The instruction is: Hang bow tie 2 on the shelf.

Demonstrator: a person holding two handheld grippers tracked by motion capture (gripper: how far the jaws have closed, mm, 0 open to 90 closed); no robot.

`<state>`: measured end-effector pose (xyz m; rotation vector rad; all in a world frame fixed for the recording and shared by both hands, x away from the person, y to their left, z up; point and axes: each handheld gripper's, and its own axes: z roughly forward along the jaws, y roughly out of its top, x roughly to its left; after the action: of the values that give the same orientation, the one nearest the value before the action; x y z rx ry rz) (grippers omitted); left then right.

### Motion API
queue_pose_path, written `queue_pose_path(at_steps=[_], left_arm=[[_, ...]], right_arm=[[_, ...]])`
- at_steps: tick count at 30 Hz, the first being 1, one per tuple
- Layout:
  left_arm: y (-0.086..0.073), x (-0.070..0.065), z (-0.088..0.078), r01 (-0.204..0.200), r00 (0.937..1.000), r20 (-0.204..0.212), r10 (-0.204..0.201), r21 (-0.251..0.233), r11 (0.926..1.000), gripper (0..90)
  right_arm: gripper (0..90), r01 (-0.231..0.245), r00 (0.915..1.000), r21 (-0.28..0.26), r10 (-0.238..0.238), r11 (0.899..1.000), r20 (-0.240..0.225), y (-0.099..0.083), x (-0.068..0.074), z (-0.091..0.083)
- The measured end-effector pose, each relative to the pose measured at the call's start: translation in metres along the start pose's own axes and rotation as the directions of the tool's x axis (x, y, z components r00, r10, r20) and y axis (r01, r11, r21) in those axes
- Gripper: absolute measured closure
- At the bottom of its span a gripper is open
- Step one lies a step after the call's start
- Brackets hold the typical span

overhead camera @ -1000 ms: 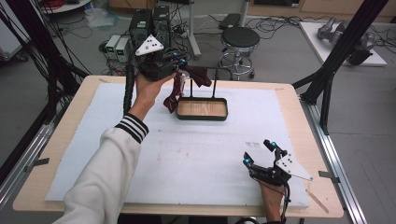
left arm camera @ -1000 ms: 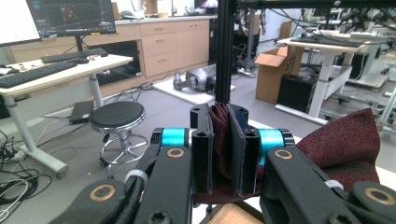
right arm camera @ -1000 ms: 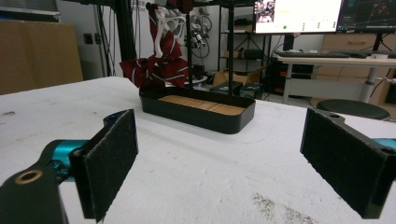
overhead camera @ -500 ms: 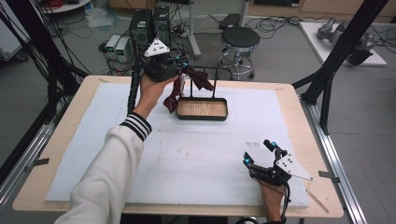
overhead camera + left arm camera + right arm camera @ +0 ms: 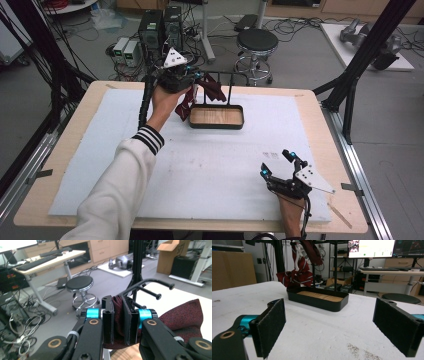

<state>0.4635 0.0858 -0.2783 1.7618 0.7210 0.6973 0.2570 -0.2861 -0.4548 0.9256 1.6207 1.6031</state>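
Left gripper (image 5: pixel 196 80) raised at arm's length, jaws clamped (sleeved forearm extended); right gripper (image 5: pixel 278 165) low, gaping.

A tray (image 5: pixel 216 124) with a rack (image 5: pixel 230 87) rising from it stands toward the far side of the desk (image 5: pixel 310 120). A cloth (image 5: pixel 212 90) hangs at the rack's left. A stool (image 5: pixel 256 42) stands behind the desk.

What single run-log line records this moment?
left gripper: shut on tie | tie: at rack over tray | right gripper: open, idle on table
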Motion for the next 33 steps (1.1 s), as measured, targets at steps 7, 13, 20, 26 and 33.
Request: queue_pose_path(at_steps=[7,13,20,26,33], left_arm=[[-0.004,-0.012,0.004,-0.027,0.9980,-0.056,0.030,0.051,0.9983,80.5],[-0.005,-0.015,0.008,-0.027,0.9955,-0.089,0.032,0.063,0.9977,80.5],[-0.005,-0.024,0.012,-0.023,0.9939,-0.106,0.030,0.070,0.9973,80.5],[-0.014,-0.029,0.013,-0.006,0.9927,-0.120,0.016,0.080,0.9968,80.5],[-0.022,-0.033,0.011,-0.004,0.9898,-0.142,0.015,0.072,0.9974,80.5]], right_arm=[[10.5,0.002,1.0000,-0.001,-0.002,1.000,0.001,0.000,0.000,0.000],[10.4,0.006,1.0000,-0.003,-0.006,1.000,0.000,0.000,-0.001,0.000],[10.4,0.005,1.0000,-0.003,-0.005,1.000,-0.002,0.000,-0.001,0.000],[10.4,0.006,1.0000,-0.003,-0.006,1.000,-0.002,0.000,-0.001,0.000],[10.4,0.005,1.0000,-0.003,-0.005,1.000,-0.003,0.000,-0.001,0.000]])
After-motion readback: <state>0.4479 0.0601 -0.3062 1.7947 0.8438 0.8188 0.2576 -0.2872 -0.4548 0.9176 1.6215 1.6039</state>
